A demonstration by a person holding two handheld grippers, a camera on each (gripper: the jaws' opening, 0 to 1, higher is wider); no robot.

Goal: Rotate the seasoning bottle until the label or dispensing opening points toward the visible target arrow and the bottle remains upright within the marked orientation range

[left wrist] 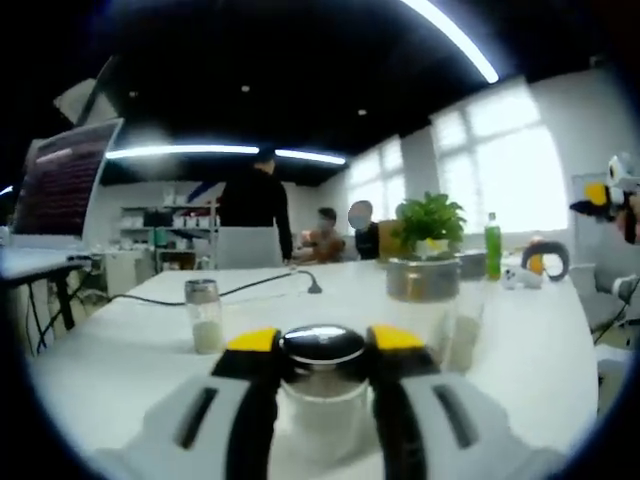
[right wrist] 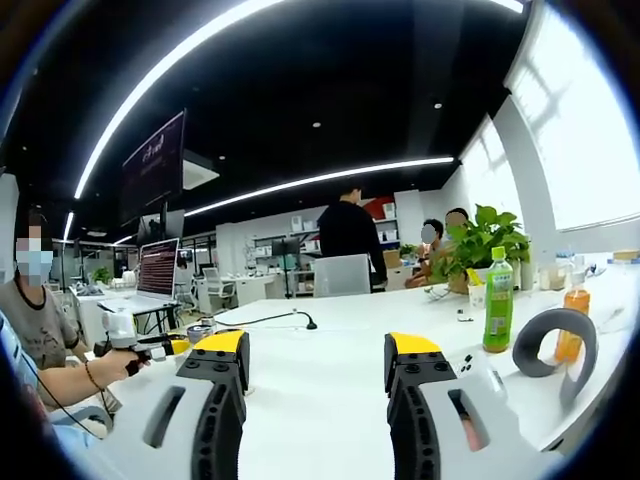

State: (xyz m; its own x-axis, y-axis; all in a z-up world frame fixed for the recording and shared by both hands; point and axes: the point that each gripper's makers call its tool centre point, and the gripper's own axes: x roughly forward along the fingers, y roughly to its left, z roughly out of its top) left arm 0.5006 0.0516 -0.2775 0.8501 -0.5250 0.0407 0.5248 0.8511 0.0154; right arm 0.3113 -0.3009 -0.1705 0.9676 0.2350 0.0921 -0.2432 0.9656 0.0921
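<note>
A glass seasoning bottle point(left wrist: 322, 402) with a shiny metal cap and pale contents stands upright on the white table point(left wrist: 520, 350). My left gripper point(left wrist: 323, 340) is shut on it, its yellow-tipped jaws pressing the cap from both sides. A second, similar bottle point(left wrist: 204, 316) stands apart to the far left. In the right gripper view, my right gripper point(right wrist: 317, 345) is open above the table with nothing between its jaws. There the left gripper point(right wrist: 160, 347) shows at the left in a person's hand, with the bottle's cap point(right wrist: 200, 329) at its tip.
A black cable point(left wrist: 265, 286) runs across the table. A metal pot point(left wrist: 423, 277) with a plant, a green drink bottle point(right wrist: 498, 300), an orange bottle point(right wrist: 572, 312) and a grey ring-shaped object point(right wrist: 555, 345) stand at the right. A laptop point(left wrist: 62, 180) sits at the left. People are behind.
</note>
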